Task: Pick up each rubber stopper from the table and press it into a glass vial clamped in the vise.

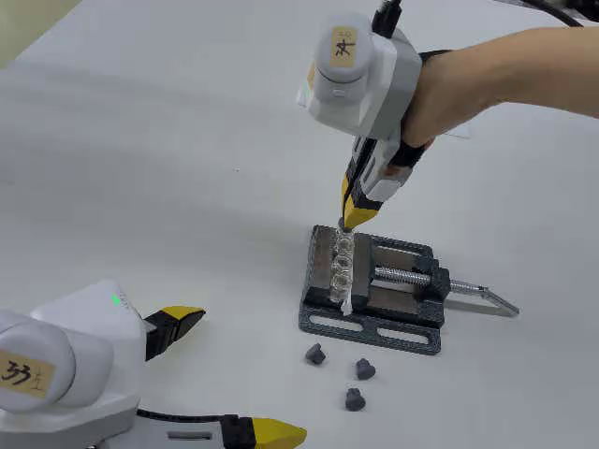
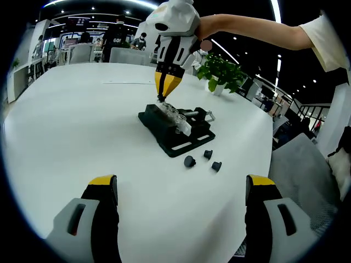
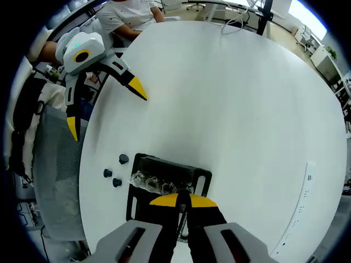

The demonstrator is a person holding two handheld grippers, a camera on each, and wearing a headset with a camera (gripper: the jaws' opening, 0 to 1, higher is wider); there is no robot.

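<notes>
A black vise (image 1: 402, 323) (image 2: 184, 141) (image 3: 143, 162) clamps a row of several clear glass vials (image 1: 342, 271) (image 2: 174, 116) (image 3: 147, 183). My right gripper (image 1: 354, 219) (image 2: 163, 94) (image 3: 184, 201) points straight down with its yellow tips shut, touching the far vial of the row. Whether anything sits between the tips is hidden. Three dark rubber stoppers (image 1: 315, 354) (image 1: 365, 369) (image 1: 354, 399) lie loose on the table in front of the vise, also in the left gripper view (image 2: 189, 161) and the right gripper view (image 3: 123, 159). My left gripper (image 1: 234, 374) (image 2: 181, 186) (image 3: 107, 109) hangs open and empty to the left of the stoppers.
The vise's screw handle (image 1: 487, 295) sticks out to the right over the white table (image 1: 187, 168). A potted plant (image 2: 222, 71) stands at the table's far edge. People and desks fill the room behind.
</notes>
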